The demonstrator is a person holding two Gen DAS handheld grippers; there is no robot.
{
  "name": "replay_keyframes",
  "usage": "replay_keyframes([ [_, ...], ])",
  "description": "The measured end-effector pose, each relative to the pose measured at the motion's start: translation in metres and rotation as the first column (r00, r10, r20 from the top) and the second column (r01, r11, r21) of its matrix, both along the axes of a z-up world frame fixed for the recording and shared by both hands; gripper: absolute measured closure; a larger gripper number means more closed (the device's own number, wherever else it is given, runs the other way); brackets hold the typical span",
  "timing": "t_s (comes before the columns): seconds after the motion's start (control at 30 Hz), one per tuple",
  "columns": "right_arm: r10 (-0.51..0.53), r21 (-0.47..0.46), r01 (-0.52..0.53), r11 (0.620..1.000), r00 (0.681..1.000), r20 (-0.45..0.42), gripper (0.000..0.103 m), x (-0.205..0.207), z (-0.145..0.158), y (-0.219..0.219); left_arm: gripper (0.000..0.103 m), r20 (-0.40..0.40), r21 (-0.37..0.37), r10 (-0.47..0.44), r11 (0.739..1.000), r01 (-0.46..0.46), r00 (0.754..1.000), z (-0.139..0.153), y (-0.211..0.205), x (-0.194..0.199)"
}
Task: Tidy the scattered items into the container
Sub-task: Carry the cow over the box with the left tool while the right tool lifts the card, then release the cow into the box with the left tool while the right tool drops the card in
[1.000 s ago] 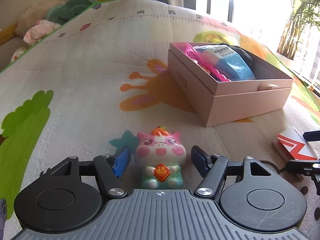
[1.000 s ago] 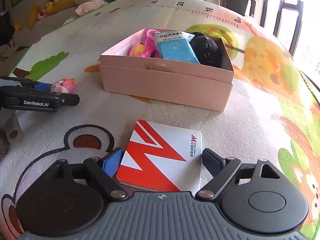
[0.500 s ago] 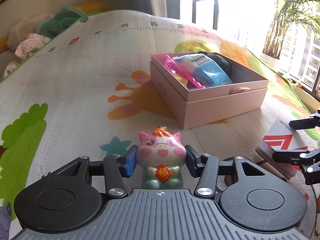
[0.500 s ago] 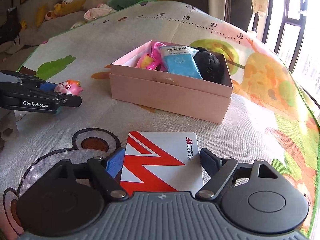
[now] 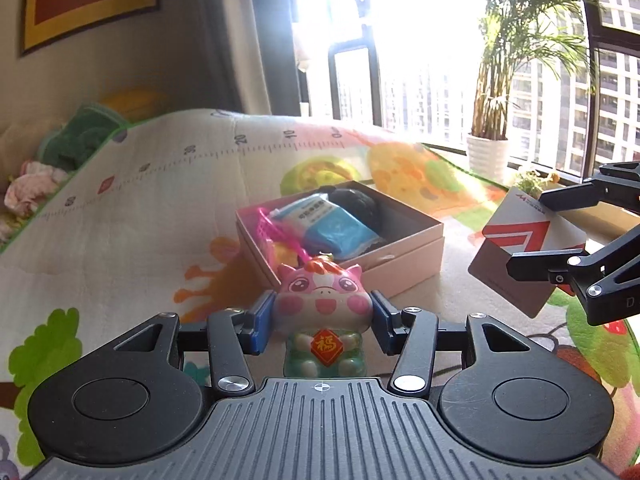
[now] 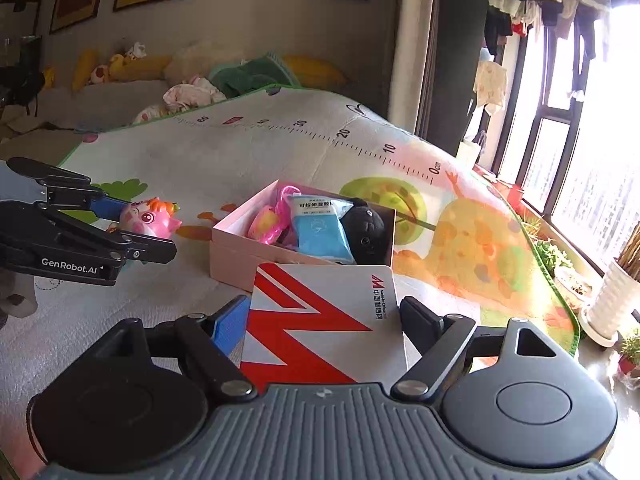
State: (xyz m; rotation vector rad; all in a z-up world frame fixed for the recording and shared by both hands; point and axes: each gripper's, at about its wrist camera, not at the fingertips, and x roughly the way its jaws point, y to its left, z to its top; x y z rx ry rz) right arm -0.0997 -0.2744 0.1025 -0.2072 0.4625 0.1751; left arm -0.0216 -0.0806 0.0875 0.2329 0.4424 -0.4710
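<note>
My left gripper (image 5: 322, 314) is shut on a pink pig figurine (image 5: 322, 296), holding it by the head above the play mat. In the right wrist view the pig (image 6: 149, 219) hangs between the left gripper's (image 6: 144, 227) fingers, left of the box. My right gripper (image 6: 324, 318) is shut on a flat white card with red stripes (image 6: 316, 320), raised and tilted. The open pink box (image 5: 404, 266) sits on the mat ahead of both. It holds a blue packet (image 6: 320, 230), a black plush (image 6: 366, 226) and pink toys (image 6: 272, 224).
A colourful play mat (image 5: 152, 224) with a ruler print covers the floor. Cushions and soft toys (image 6: 240, 76) lie along its far edge. A white potted plant (image 5: 488, 160) stands by the window, with smaller pots (image 6: 608, 308) at the mat's right edge.
The left jaws closed on the pig and lifted it off the mat. The right gripper tightened on the card and raised it too; both views now look from higher up.
</note>
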Motion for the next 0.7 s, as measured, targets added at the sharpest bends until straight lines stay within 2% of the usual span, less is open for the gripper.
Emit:
replay_keyframes([
  [0.27,0.007,0.011,-0.008,1.0,0.991,0.137,0.021,0.014,0.05,-0.008,0.048,0.105,0.002,-0.033,0.999,0.033,0.994,0.027,-0.024,0.035],
  [0.47,0.015,0.039,-0.024,0.999,0.974,0.225,0.021,0.045,0.081,-0.004,0.047,0.121,-0.055,-0.053,0.997,0.06,0.991,0.02,-0.052,0.098],
  [0.5,0.011,0.044,-0.022,0.999,0.972,0.233,0.022,0.052,0.084,-0.003,0.044,0.117,-0.069,-0.067,0.995,0.075,0.991,0.015,-0.056,0.108],
  [0.53,0.008,0.053,-0.021,0.998,0.972,0.235,0.022,0.061,0.087,-0.002,0.034,0.099,-0.086,-0.074,0.993,0.082,0.992,0.008,-0.056,0.12],
  [0.57,0.003,0.067,-0.02,0.998,0.972,0.233,0.022,0.07,0.089,-0.001,0.029,0.071,-0.103,-0.071,0.992,0.078,0.995,0.003,-0.055,0.129],
  [0.63,-0.01,0.101,-0.013,0.995,0.976,0.219,0.021,0.089,0.092,-0.003,0.013,0.024,-0.146,-0.025,0.989,0.028,0.999,-0.005,-0.042,0.137],
  [0.7,-0.015,0.149,-0.013,0.989,0.983,0.183,0.021,0.109,0.091,-0.006,0.008,-0.005,-0.152,0.007,0.988,-0.008,1.0,-0.011,-0.026,0.135],
])
